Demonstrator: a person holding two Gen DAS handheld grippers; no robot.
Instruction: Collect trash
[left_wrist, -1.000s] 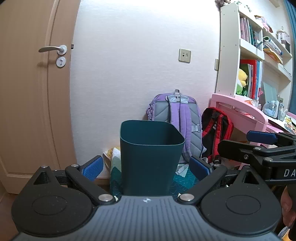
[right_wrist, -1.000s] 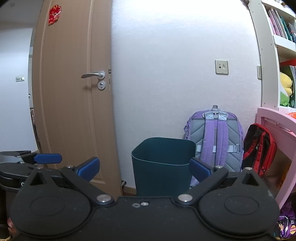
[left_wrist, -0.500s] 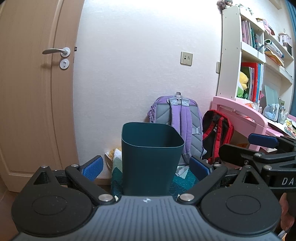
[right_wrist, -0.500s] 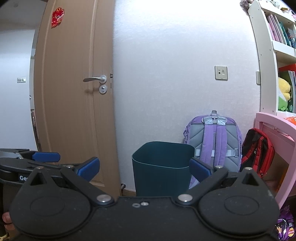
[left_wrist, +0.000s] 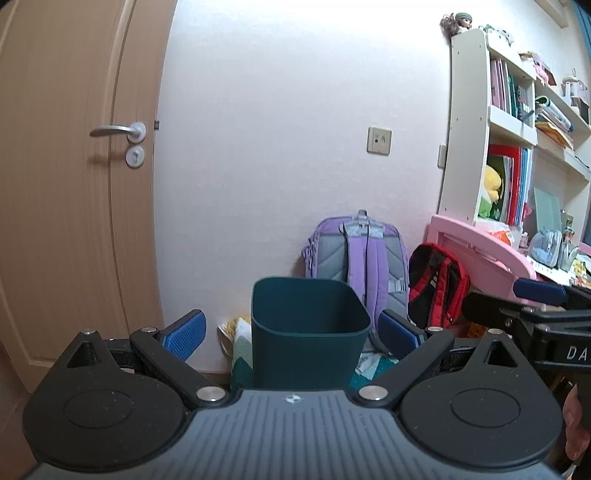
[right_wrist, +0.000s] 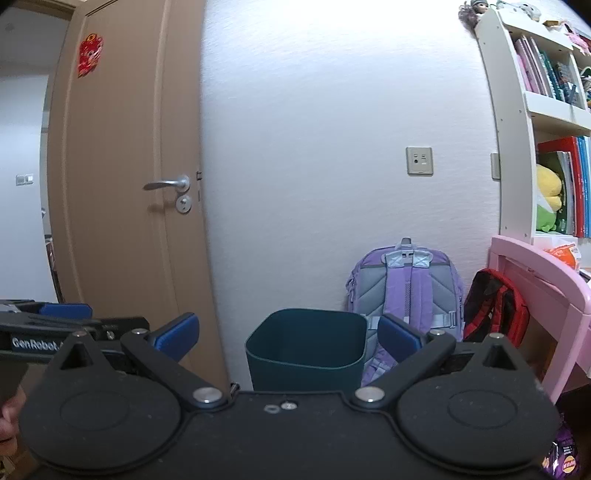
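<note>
Both claws are apart and hold nothing: left claw (left_wrist: 291, 334) and right claw (right_wrist: 288, 338) each point at the dark green bin (left_wrist: 308, 332) that stands on the floor against the white wall (left_wrist: 277, 147). The bin looks upright, mouth open, apart from both claws. No trash is in either grip, so collecting looks not yet begun.

Trash candidates: crumpled paper or wrappers (left_wrist: 231, 328) on the floor just left of the bin, and white scraps (left_wrist: 369, 363) low on its right, partly hidden by the left claw's body. A purple packet (right_wrist: 563, 456) shows at the bottom right corner of the right view, too cut off to name.

Risks, as I judge them:
- The bin is light-looking plastic; a claw bumping the rim could tip or shove it into the purple backpack (left_wrist: 356, 254) behind it.
- The two claws sit near each other; the right claw's finger shows in the left view at (left_wrist: 539, 291), so a reach across could knock them together.
- Scraps lie tight against the bin and backpacks; a pinch could catch a strap of the red backpack (left_wrist: 437, 288) or the fabric under the bin instead of trash.
- Thin paper flat on the floor may slip out of a wide grip.
- The pink tabletop (left_wrist: 480, 240) edge overhangs on the right and could block a lift.
</note>
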